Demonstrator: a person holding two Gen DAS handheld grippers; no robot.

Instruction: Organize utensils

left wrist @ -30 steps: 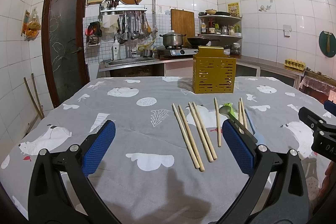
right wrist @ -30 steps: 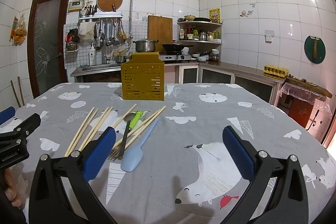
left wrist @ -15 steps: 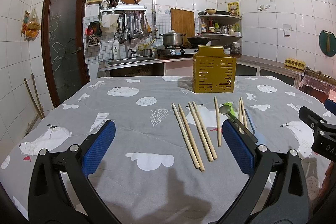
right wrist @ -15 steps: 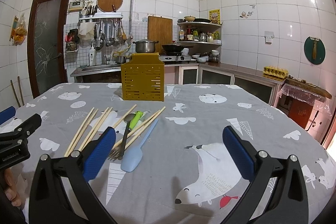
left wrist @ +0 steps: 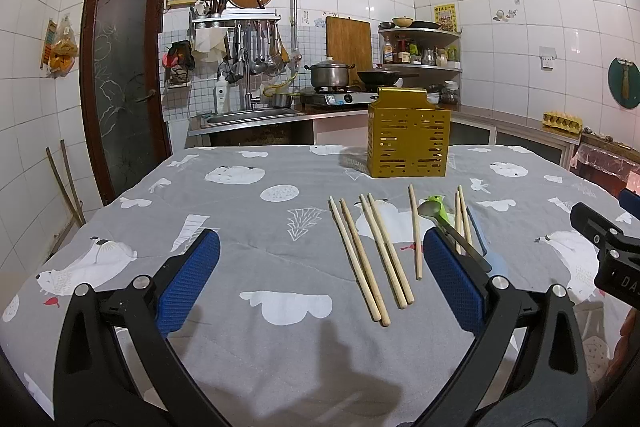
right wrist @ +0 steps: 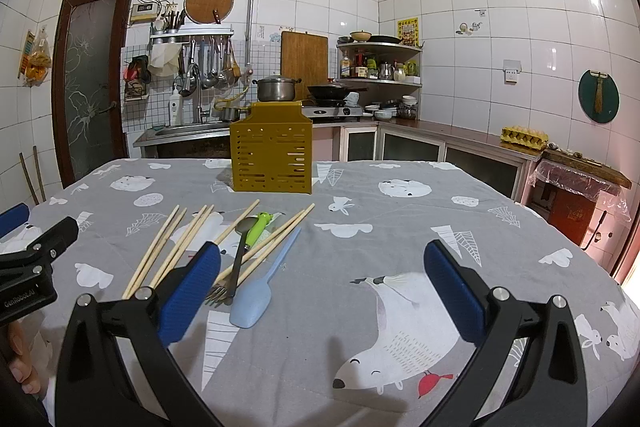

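Several wooden chopsticks [left wrist: 372, 251] [right wrist: 172, 245] lie loose on the grey tablecloth [left wrist: 256, 219] [right wrist: 392, 227]. Among them are a spoon with a green handle [left wrist: 434, 207] [right wrist: 250, 229], a dark fork [right wrist: 224, 287] and a pale blue spatula [right wrist: 256, 291]. A yellow slotted utensil holder [left wrist: 408, 135] [right wrist: 272, 151] stands upright behind them. My left gripper [left wrist: 320, 279] hovers open just short of the chopsticks, nothing between its blue pads. Wide open too, my right gripper [right wrist: 320, 287] sits to the right of the utensils, its left pad [right wrist: 192, 291] covering some chopstick ends.
A kitchen counter with a sink [left wrist: 248, 115], a pot [right wrist: 278, 89] and a wok on a stove runs behind the table. A dark door [left wrist: 120, 87] is at the left. An egg tray [right wrist: 524, 137] sits on the right counter. A hand shows at the lower left of the right wrist view.
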